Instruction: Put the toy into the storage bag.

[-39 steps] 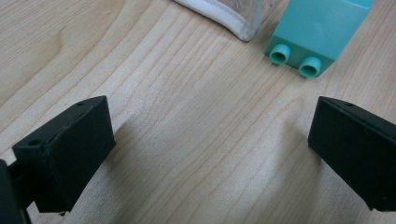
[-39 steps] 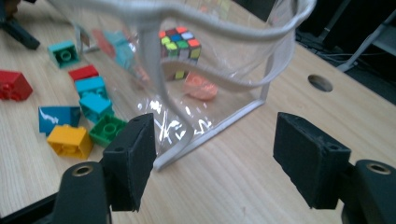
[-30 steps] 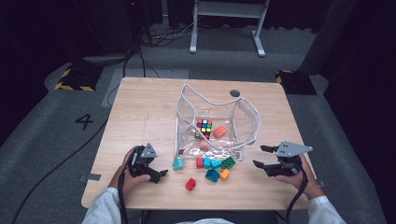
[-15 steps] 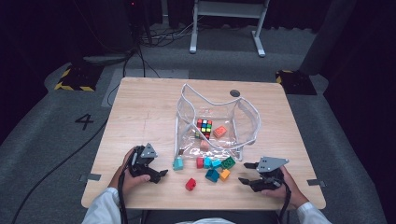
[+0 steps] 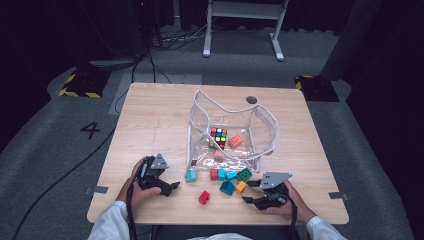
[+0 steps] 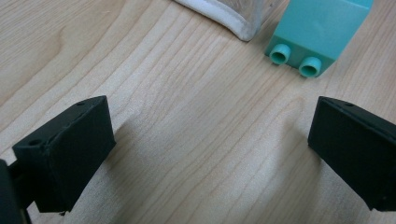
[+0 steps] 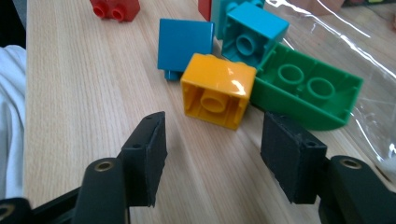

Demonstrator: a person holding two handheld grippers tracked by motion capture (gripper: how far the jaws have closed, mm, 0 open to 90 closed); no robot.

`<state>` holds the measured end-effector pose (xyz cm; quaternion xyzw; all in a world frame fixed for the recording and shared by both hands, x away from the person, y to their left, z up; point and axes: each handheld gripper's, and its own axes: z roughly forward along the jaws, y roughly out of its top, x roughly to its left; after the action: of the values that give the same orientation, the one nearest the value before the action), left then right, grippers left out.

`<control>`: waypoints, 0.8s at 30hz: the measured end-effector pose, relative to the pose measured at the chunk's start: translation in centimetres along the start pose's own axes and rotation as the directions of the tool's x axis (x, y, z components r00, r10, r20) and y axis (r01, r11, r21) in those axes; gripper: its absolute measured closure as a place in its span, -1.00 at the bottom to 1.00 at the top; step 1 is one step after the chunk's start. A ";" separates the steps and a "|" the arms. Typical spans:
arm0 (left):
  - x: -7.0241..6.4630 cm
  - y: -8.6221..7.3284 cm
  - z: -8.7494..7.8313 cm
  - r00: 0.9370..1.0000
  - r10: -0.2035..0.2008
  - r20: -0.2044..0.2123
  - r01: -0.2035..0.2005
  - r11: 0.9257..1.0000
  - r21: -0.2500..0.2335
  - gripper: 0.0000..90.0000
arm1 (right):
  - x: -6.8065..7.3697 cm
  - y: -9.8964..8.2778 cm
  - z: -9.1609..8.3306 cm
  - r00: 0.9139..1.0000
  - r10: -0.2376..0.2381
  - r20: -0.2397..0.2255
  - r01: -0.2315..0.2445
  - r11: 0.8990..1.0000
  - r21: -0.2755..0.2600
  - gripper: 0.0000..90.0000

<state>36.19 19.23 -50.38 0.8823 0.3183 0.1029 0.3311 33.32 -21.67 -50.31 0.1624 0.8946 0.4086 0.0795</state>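
The right gripper (image 7: 212,154) is held low over the table (image 5: 150,120), its jaws apart with nothing between them after just narrowing; the orange brick (image 7: 218,90) lies just ahead of them, touching the green brick (image 7: 308,88). The left gripper (image 6: 208,149), spread wide and empty, rests near the teal brick (image 6: 322,32), left of the orange brick.

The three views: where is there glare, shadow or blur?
High view: dark room, lit table, soft overall. Left gripper view: sharp wood grain, soft shadows beside the teal block. Right gripper view: glare on the orange block and clear bag.
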 end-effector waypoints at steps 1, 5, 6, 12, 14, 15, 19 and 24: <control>0.0 0.0 0.0 1.000 0.001 0.000 -0.001 1.000 0.000 -0.99 | 0.1 0.1 0.1 1.000 -0.001 0.000 0.001 1.000 -0.001 -0.10; 0.0 0.0 0.0 1.000 0.000 0.000 0.000 1.000 0.000 -0.99 | 0.3 0.5 0.7 1.000 -0.003 0.002 0.003 1.000 -0.003 -0.13; 0.0 0.0 0.0 1.000 0.000 0.000 0.000 1.000 0.000 -0.99 | 0.3 0.5 0.7 1.000 -0.003 0.002 0.003 1.000 -0.003 -0.13; 0.0 0.0 0.0 1.000 0.000 0.000 0.000 1.000 0.000 -0.99 | 0.7 1.1 1.2 1.000 0.020 0.005 -0.020 1.000 0.012 -0.12; 0.0 0.0 0.0 1.000 0.000 0.000 0.000 1.000 0.000 -0.99 | 0.5 1.1 1.4 1.000 0.000 0.002 0.000 1.000 -0.001 -0.11; 0.0 0.0 0.0 1.000 0.000 0.000 0.000 1.000 0.000 -0.99 | 0.6 1.2 1.4 1.000 0.005 0.004 -0.005 1.000 0.002 -0.11; 0.0 0.0 0.0 1.000 0.000 0.000 0.000 1.000 0.000 -0.99 | 0.7 1.2 1.4 1.000 0.024 0.006 -0.024 1.000 0.006 0.08; 0.0 0.0 0.0 1.000 0.000 0.000 0.000 1.000 0.000 -0.99 | 0.5 1.2 1.4 1.000 0.006 0.008 -0.006 1.000 -0.011 0.26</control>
<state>36.19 19.23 -50.38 0.8823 0.3183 0.1030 0.3311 33.53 -19.74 -50.31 0.1663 0.8916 0.4131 0.0825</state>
